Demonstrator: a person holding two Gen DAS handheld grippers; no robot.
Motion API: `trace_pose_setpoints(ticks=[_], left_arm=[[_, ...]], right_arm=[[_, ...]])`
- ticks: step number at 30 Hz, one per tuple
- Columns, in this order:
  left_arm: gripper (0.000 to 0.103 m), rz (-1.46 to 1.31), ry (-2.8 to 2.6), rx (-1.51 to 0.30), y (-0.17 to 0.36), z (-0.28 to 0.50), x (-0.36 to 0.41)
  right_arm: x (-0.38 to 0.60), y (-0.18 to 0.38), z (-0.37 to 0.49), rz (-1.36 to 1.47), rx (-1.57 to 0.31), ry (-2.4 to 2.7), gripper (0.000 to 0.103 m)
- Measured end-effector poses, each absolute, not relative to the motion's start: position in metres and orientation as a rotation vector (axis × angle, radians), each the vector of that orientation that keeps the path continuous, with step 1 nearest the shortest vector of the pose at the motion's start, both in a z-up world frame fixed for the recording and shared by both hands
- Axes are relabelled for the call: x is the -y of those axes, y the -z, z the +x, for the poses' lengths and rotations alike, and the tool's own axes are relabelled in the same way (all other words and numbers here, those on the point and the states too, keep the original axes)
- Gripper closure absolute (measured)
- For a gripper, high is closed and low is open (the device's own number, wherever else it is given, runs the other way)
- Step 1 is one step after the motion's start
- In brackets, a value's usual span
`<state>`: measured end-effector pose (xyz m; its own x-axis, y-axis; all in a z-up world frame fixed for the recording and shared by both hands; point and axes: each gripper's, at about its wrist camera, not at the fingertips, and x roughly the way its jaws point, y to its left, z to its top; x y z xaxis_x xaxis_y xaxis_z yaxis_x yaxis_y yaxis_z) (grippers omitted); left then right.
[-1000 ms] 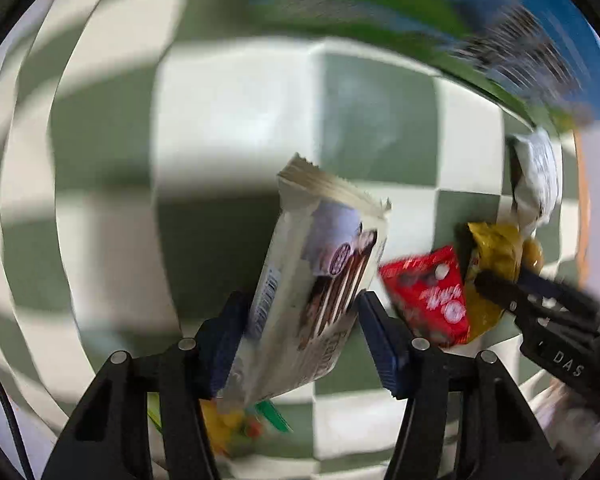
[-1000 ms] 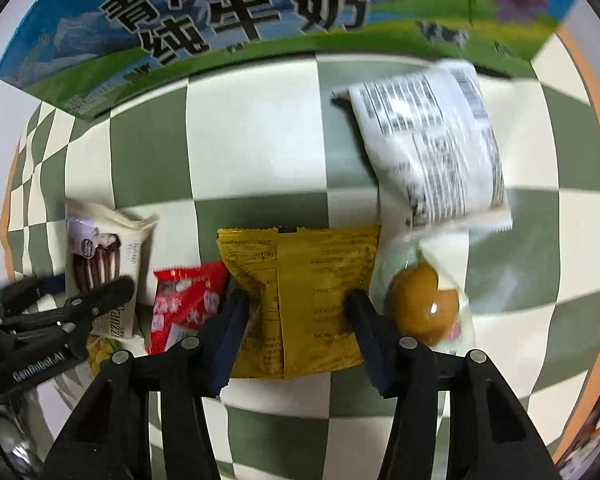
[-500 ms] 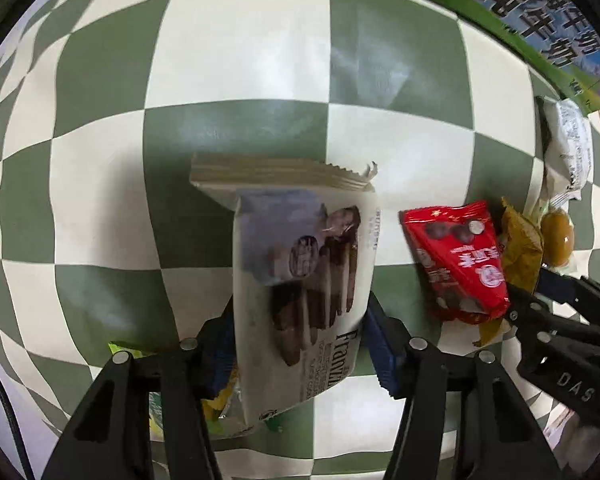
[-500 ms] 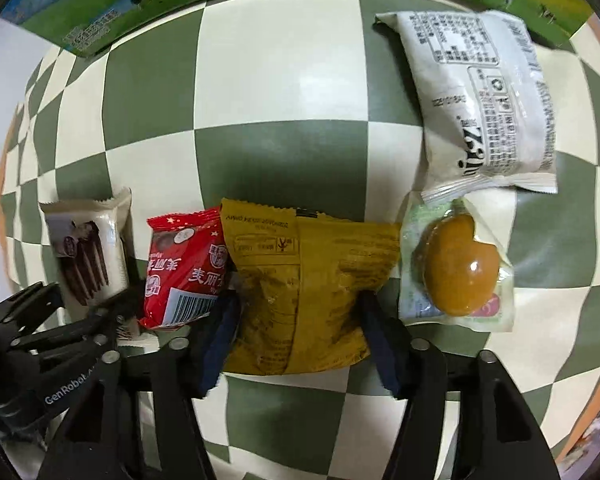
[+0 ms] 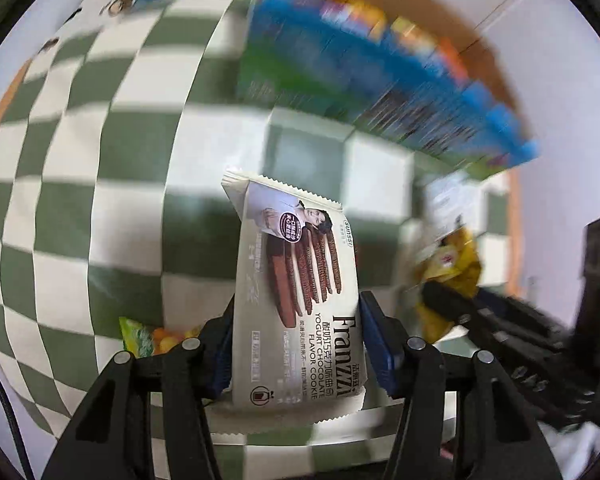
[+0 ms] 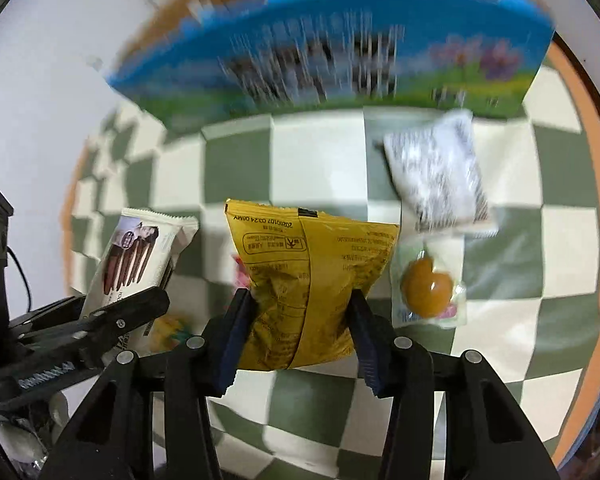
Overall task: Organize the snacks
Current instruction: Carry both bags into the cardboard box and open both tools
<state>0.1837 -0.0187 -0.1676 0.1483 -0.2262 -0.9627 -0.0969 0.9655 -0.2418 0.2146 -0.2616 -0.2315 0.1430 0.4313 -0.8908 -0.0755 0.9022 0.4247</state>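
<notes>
Jaws of your left gripper (image 5: pixel 296 344) pinch the white cookie pack (image 5: pixel 300 300); your right gripper (image 6: pixel 300 336) is closing its jaws on the yellow snack bag (image 6: pixel 308 280), pads denting it. Both packets hang above the checkered bench (image 6: pixel 320 160).

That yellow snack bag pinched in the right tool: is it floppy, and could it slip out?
The yellow bag looks soft: its foil is crumpled between the right tool's closing blue pads. It probably weighs little, since it stands up from a pinch low on the bag without sagging. The glossy film may be slippery, so it could slide if swung quickly.
</notes>
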Motion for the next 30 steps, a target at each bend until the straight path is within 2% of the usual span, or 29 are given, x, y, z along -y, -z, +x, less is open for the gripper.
trace_pose_setpoints(ticks=[6, 10, 15, 21, 23, 24, 25, 28, 30], left_arm=[[0.05, -0.305, 0.185, -1.322, 0.101, 0.253, 0.039], [0.05, -0.273, 0.196, -1.305, 0.091, 0.306, 0.047], [0.05, -0.214, 0.172, -1.383, 0.126, 0.38, 0.074], [0.05, -0.186, 0.158, -1.5, 0.174, 0.423, 0.091], [0.049, -0.173, 0.154, -1.553, 0.189, 0.428, 0.096], [0.047, -0.177, 0.145, -1.564, 0.195, 0.429, 0.096], [0.039, -0.182, 0.14, -1.571, 0.199, 0.431, 0.095], [0.021, -0.175, 0.12, -1.547, 0.203, 0.434, 0.093], [0.021, -0.151, 0.115, -1.526, 0.202, 0.432, 0.094]], right_arm=[[0.295, 0.151, 0.257, 0.354, -1.225, -0.376, 0.052], [0.316, 0.124, 0.309, 0.285, -1.163, -0.312, 0.052], [0.322, 0.139, 0.376, 0.201, -1.204, -0.227, 0.052], [0.322, 0.184, 0.418, 0.111, -1.326, -0.18, 0.051], [0.322, 0.2, 0.425, 0.116, -1.378, -0.175, 0.041], [0.323, 0.205, 0.425, 0.108, -1.392, -0.161, 0.018], [0.323, 0.21, 0.427, 0.092, -1.401, -0.138, 0.004], [0.325, 0.217, 0.428, 0.104, -1.412, -0.134, 0.004], [0.323, 0.221, 0.427, 0.102, -1.418, -0.136, 0.004]])
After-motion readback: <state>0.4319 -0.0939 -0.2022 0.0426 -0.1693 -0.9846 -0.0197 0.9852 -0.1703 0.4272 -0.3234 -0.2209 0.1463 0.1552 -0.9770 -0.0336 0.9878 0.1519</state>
